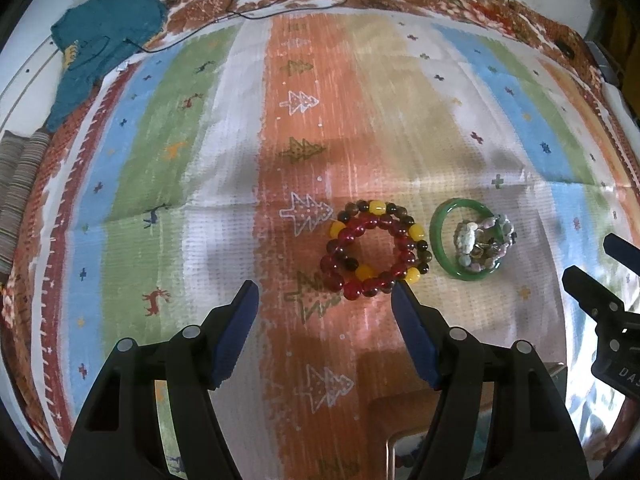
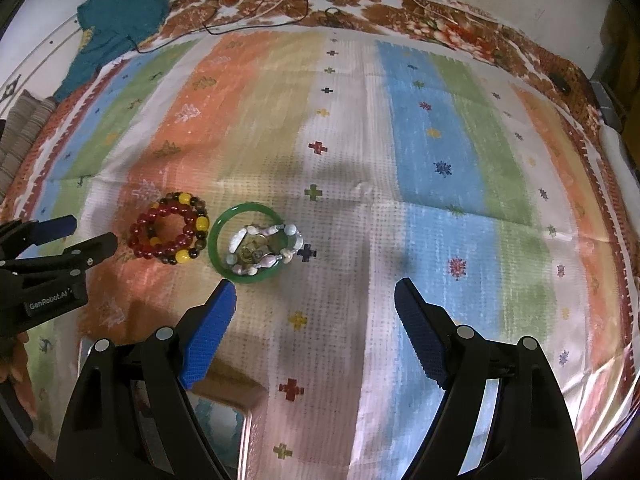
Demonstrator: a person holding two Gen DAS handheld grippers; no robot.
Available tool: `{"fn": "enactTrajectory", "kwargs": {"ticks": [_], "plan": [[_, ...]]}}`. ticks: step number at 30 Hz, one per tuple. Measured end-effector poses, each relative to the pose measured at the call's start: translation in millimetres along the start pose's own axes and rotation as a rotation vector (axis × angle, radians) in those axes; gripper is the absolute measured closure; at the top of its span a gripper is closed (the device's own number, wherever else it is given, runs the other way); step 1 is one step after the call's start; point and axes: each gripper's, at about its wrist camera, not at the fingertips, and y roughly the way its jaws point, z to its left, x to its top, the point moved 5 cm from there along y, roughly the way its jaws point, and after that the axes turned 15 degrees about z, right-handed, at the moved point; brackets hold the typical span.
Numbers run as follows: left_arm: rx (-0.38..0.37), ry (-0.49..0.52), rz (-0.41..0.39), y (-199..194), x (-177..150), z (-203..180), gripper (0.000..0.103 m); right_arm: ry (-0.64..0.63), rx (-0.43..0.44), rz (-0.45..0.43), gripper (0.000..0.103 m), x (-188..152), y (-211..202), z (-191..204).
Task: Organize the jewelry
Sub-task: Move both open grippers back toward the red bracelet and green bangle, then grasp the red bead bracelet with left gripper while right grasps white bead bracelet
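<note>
A red bead bracelet (image 1: pixel 366 250) lies on a brown-and-yellow bead bracelet (image 1: pixel 378 209) on the striped cloth. Right of them a green bangle (image 1: pixel 440 236) rings a pale stone-bead bracelet (image 1: pixel 486 240). My left gripper (image 1: pixel 324 292) is open and empty just in front of the red beads. In the right wrist view, the red bracelet (image 2: pixel 164 236), the green bangle (image 2: pixel 218 240) and the pale beads (image 2: pixel 264 244) lie left of centre. My right gripper (image 2: pixel 314 292) is open and empty, its left finger close to the bangle. The left gripper (image 2: pixel 76 232) shows at the left edge.
A wooden-rimmed box (image 2: pixel 240 412) sits under the grippers at the near edge. A teal cloth (image 1: pixel 104 40) lies at the far left corner. Thin cables (image 1: pixel 280 4) run along the far edge. The right gripper's fingers (image 1: pixel 588 280) show at the right.
</note>
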Motion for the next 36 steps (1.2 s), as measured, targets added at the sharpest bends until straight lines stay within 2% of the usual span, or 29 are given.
{"fn": "enactTrajectory", "kwargs": {"ticks": [11,26,28,32,34,36], "plan": [[0.015,0.021,0.033,18,13,-4,0.038,0.012,-0.016,0.042,0.021,13,20,-2],[0.028,0.059,0.078,39,25,-10,0.063,0.009,-0.015,0.057,0.022,33,40,1],[0.02,0.071,0.079,40,27,-12,0.065,0.009,-0.016,0.071,0.029,35,44,2],[0.018,0.074,0.092,45,30,-12,0.07,0.005,-0.015,0.082,0.031,38,50,4],[0.021,0.076,0.105,49,31,-12,0.076,0.005,-0.013,0.089,0.035,38,53,5],[0.016,0.077,0.108,51,32,-12,0.077,0.003,-0.005,0.101,0.037,39,58,6]]}}
